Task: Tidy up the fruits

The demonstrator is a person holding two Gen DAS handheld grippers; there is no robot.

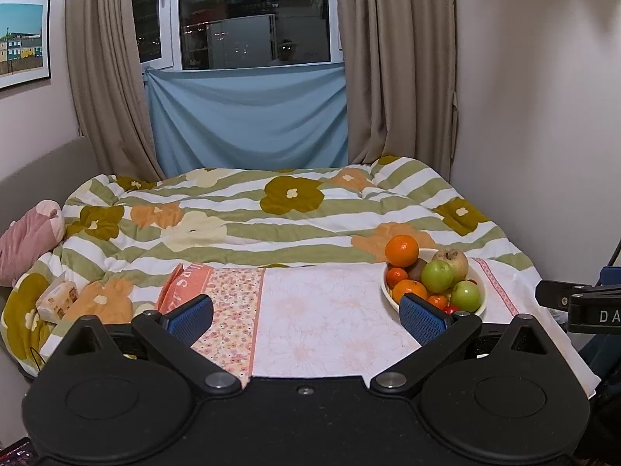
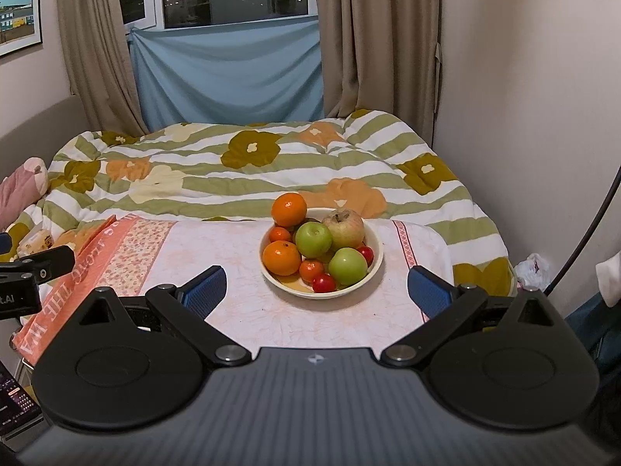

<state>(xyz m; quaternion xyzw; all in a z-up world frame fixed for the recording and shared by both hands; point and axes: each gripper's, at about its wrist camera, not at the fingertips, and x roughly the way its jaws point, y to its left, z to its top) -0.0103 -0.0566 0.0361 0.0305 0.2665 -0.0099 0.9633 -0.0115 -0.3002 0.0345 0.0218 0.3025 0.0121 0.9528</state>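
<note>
A cream bowl (image 2: 370, 272) piled with fruit stands on a pale floral cloth (image 2: 240, 248). It holds a big orange (image 2: 288, 209) on top, two green apples (image 2: 313, 239), a yellowish apple (image 2: 344, 228), smaller tangerines (image 2: 282, 258) and small red tomatoes (image 2: 324, 283). My right gripper (image 2: 316, 291) is open, its blue pads wide apart just in front of the bowl, nothing between them. In the left wrist view the bowl (image 1: 480, 285) lies to the right. My left gripper (image 1: 308, 316) is open and empty over the cloth (image 1: 310, 310), its right pad (image 1: 423, 316) overlapping the bowl's near rim.
The cloth covers a tray table (image 2: 436, 240) on a bed with a green-striped flowered duvet (image 2: 252, 171). An orange printed towel (image 2: 81, 279) hangs at the left. A tissue pack (image 1: 58, 299) and pink pillow (image 1: 29, 239) lie left. Wall at right, curtains (image 2: 368, 39) behind.
</note>
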